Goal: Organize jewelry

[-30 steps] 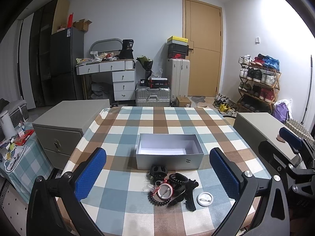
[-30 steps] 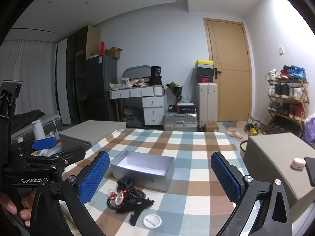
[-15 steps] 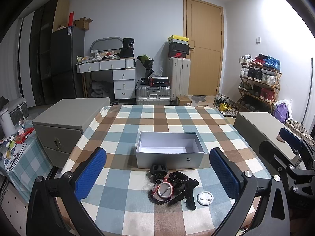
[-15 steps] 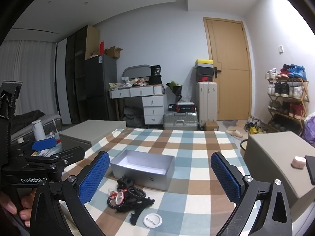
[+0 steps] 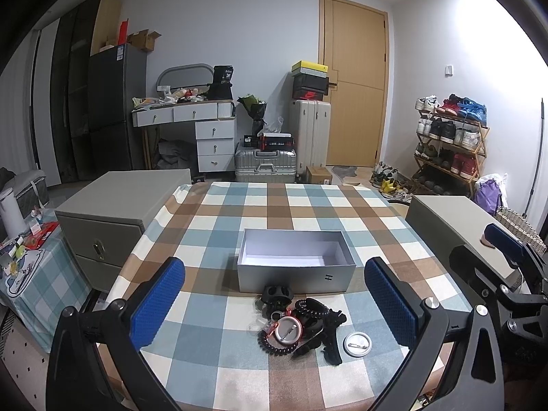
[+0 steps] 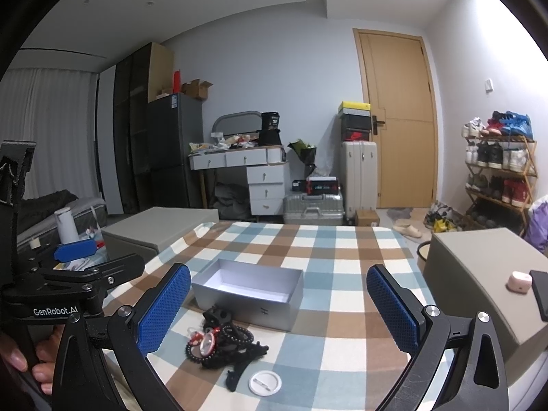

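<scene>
An open grey box point(image 5: 296, 263) point(image 6: 249, 291) with a white inside stands in the middle of the checked tablecloth. In front of it lies a heap of jewelry point(image 5: 298, 322) point(image 6: 222, 340): black bead bracelets, a red-rimmed round pin, black clips. A white round pin badge point(image 5: 357, 342) point(image 6: 264, 382) lies apart at the heap's right. My left gripper point(image 5: 274, 301) hangs open above the heap, holding nothing. My right gripper point(image 6: 279, 311) is open too, above the table's near right, empty. The left device point(image 6: 68, 284) shows at the right view's left edge, held by a hand point(image 6: 20, 359).
The checked tablecloth point(image 5: 301, 205) covers the table. Grey cabinets stand at the left point(image 5: 113, 212) and right point(image 6: 479, 274); the right one carries a pink case point(image 6: 519, 281) and a dark phone point(image 6: 541, 294). Suitcases, a drawer desk and a shoe rack line the far wall.
Both grippers stay open. The views have shifted only slightly; nothing on the table has moved.
</scene>
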Motion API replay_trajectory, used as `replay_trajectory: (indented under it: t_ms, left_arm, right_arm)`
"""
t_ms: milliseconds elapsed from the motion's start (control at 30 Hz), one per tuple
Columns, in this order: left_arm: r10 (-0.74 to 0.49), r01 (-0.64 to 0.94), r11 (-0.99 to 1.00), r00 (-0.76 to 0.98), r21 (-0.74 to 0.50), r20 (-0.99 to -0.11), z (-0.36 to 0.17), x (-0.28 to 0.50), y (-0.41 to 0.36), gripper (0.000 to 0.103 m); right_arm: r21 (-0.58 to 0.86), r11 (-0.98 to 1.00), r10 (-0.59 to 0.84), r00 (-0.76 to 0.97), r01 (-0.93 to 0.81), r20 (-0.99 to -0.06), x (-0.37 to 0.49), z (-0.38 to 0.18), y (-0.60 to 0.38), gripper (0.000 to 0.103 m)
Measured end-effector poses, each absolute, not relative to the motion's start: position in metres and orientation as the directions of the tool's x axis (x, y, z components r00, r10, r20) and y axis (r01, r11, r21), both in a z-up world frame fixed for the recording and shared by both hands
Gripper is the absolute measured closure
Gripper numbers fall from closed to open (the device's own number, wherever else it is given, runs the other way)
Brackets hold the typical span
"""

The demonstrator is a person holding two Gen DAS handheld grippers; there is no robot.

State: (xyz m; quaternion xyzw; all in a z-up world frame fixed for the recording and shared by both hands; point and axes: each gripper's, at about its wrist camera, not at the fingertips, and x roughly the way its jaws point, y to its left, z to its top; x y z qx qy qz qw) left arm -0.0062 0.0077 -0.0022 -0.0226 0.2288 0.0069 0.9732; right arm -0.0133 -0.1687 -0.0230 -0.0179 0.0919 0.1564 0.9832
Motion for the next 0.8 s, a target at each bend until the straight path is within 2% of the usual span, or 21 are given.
replay_trajectory:
  t_ms: [533,800]
  left_arm:
    - [-0.002,-0.022,0.999,0.887,-0.047,-0.462,-0.006,-0.003,0.012,0.001]
    - [-0.049,0.006,0.996,0.851,-0.084,-0.524,-0.026,0.011,0.02,0.001]
  right_arm:
    - [0.009,0.95,0.307,0.931,-0.311,-0.198,-0.01,-0.027,-0.169,0.0]
    - [0.016,0.949,0.309,0.921,-0.314,-0.238,0.005,-0.04,-0.169,0.0]
